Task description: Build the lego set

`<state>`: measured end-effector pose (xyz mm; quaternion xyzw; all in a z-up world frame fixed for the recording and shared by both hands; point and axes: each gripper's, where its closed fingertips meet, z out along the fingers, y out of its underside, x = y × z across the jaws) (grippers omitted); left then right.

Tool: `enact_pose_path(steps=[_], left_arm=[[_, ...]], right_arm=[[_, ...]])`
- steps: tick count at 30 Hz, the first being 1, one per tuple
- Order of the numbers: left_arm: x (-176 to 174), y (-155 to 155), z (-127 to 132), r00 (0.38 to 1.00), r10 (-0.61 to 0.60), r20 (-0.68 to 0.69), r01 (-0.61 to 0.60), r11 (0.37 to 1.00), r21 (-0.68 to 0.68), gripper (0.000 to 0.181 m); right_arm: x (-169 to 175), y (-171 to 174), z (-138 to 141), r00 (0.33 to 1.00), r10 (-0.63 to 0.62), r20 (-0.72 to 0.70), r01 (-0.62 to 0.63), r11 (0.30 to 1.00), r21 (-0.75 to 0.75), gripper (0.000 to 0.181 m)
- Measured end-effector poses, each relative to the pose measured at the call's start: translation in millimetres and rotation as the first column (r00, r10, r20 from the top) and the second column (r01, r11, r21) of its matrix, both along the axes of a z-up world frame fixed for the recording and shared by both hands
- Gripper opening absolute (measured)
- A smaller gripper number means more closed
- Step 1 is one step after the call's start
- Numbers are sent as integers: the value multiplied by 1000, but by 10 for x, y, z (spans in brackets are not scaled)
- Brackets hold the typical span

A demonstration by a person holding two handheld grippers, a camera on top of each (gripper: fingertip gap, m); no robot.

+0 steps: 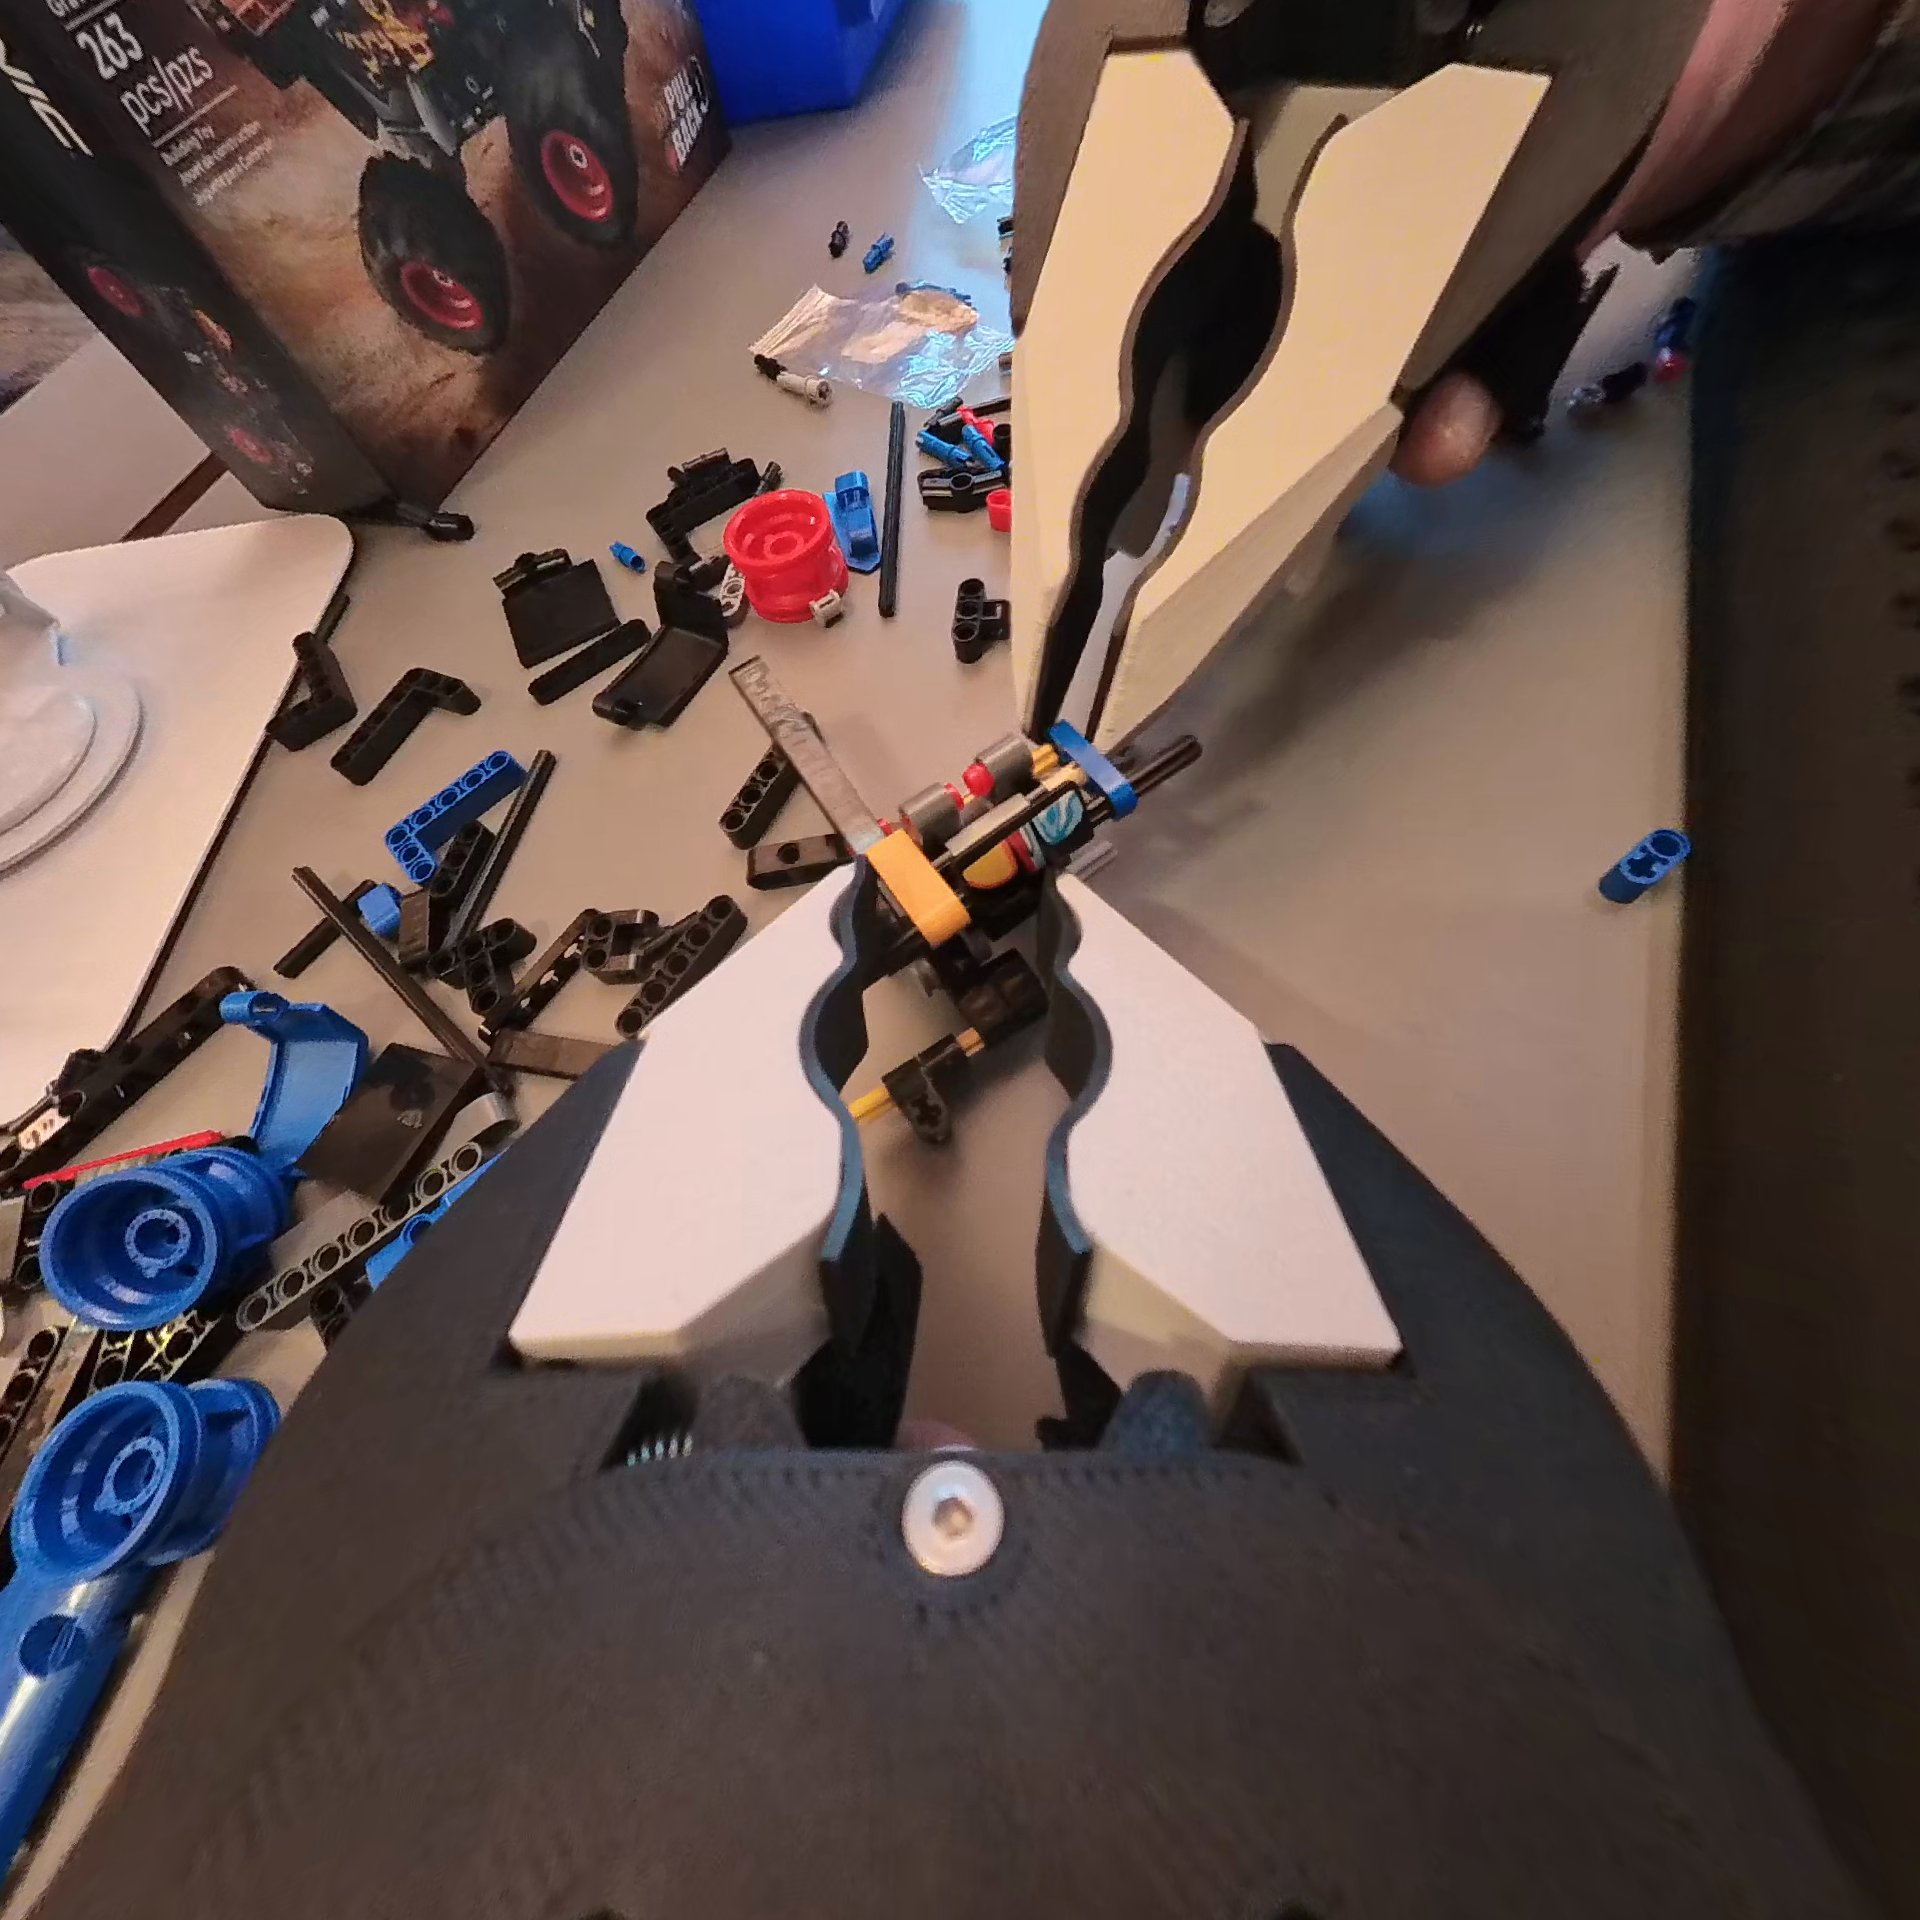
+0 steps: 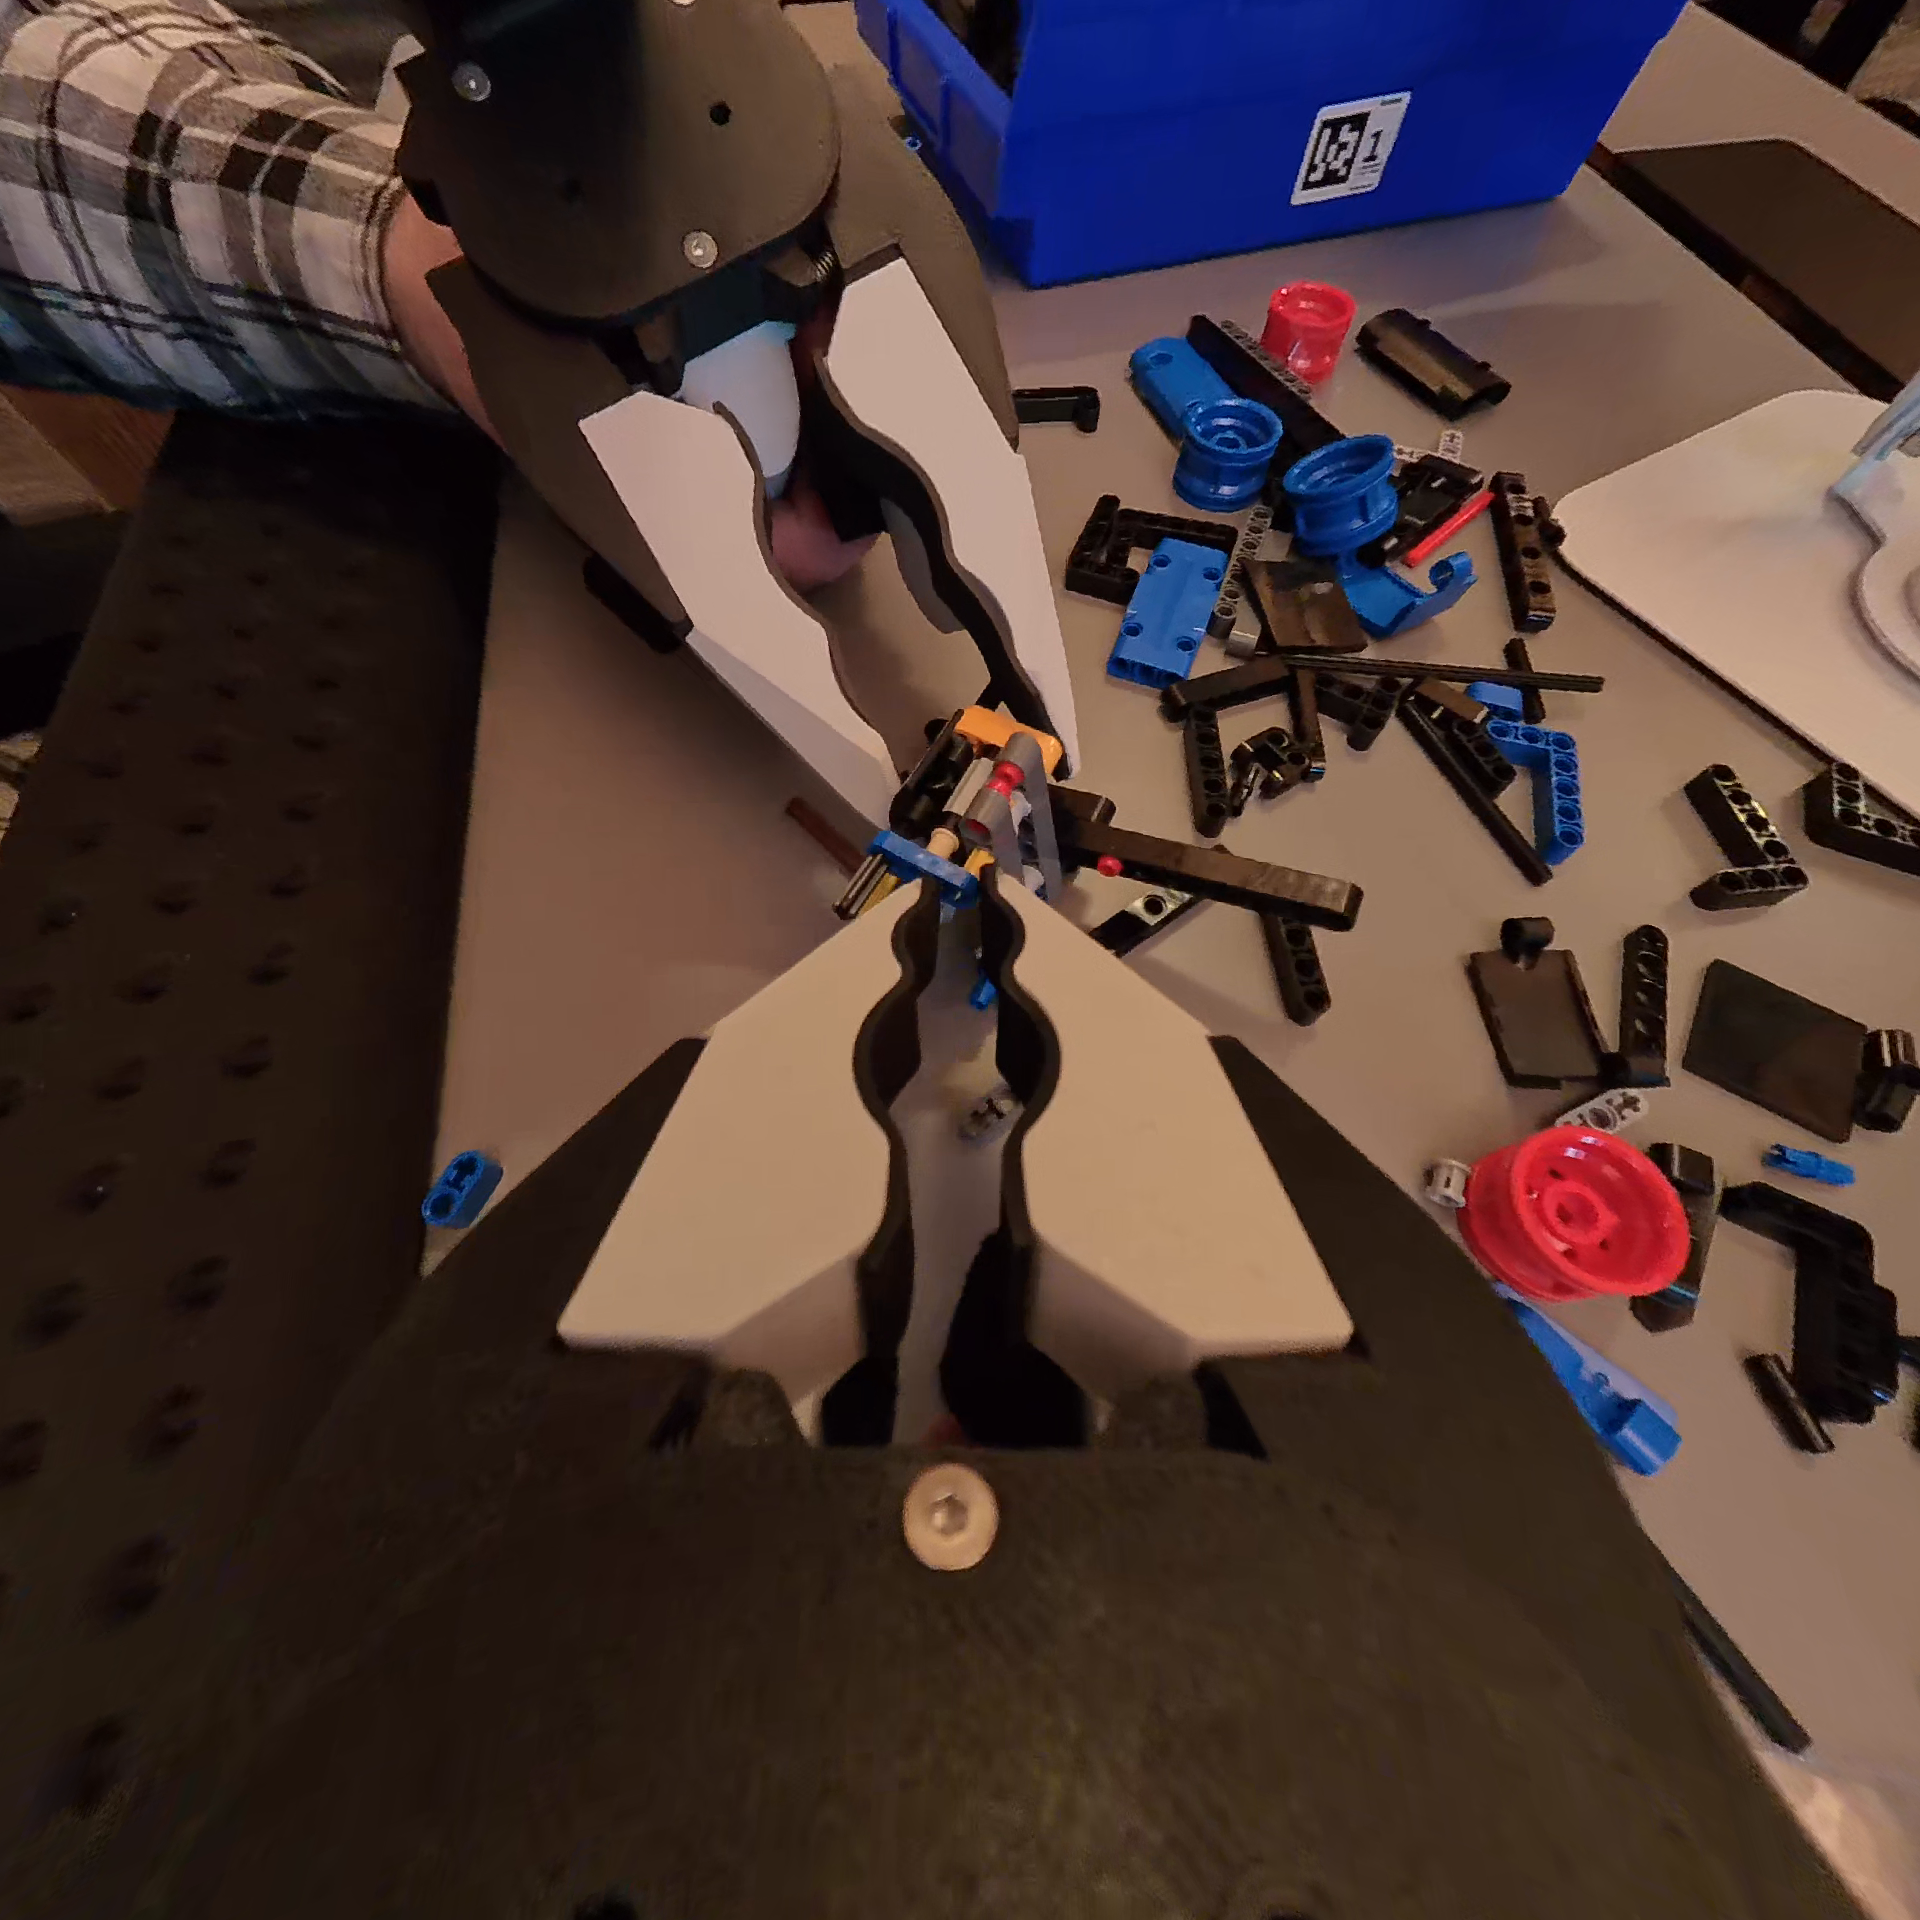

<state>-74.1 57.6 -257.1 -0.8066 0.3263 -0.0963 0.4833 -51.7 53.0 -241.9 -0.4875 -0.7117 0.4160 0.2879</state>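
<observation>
A small lego assembly [image 1: 997,831] of black, grey, red and yellow parts, with an orange beam at one end and a blue beam at the other, hangs just above the grey table. My left gripper [image 1: 961,883] is shut on its orange end. My right gripper [image 1: 1065,727] comes in from above and is shut on its blue end. In the right wrist view the assembly [image 2: 987,800] sits between my right gripper [image 2: 951,883] at the bottom and my left gripper [image 2: 987,753] at the upper left. A long black beam [image 2: 1226,878] sticks out of it to the right.
Loose black and blue beams, blue wheels [image 1: 156,1236] and a red wheel [image 1: 779,556] lie scattered on the table. The set's box [image 1: 364,208], a blue bin [image 2: 1247,125] and a white board [image 2: 1714,561] stand around. A black perforated mat [image 2: 208,935] borders the table; a small blue connector [image 2: 460,1188] lies beside it. Less than 4 cm separates the two grippers' tips. From either gripper's tips it is about 12 cm to the small blue connector [image 2: 460,1188]. It turns up in the left wrist view [image 1: 1655,853] as well.
</observation>
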Motion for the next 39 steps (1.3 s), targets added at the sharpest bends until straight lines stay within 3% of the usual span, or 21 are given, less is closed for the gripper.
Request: enact_pose_path(steps=[5,19,27,30,39], left_arm=[[7,-4,1,1000,-12,7,12,1000,-5,27],[15,-12,-5,999,-30,34,31,999,-31,27],[-20,3,-2,999,-43,5,44,999,-24,31],[30,-56,11,996,-80,42,82,995,-52,48],[42,-42,-4,996,-68,55,71,996,-58,41]], right_arm=[[7,-1,1,995,97,-1,-97,995,-10,2],[-10,-39,-19,981,196,-1,-196,978,71,2],[-40,-4,-14,984,175,-17,-172,980,101,2],[-31,-37,-35,982,188,-7,-187,978,91,1],[-42,-51,-57,982,189,13,-189,980,60,1]])
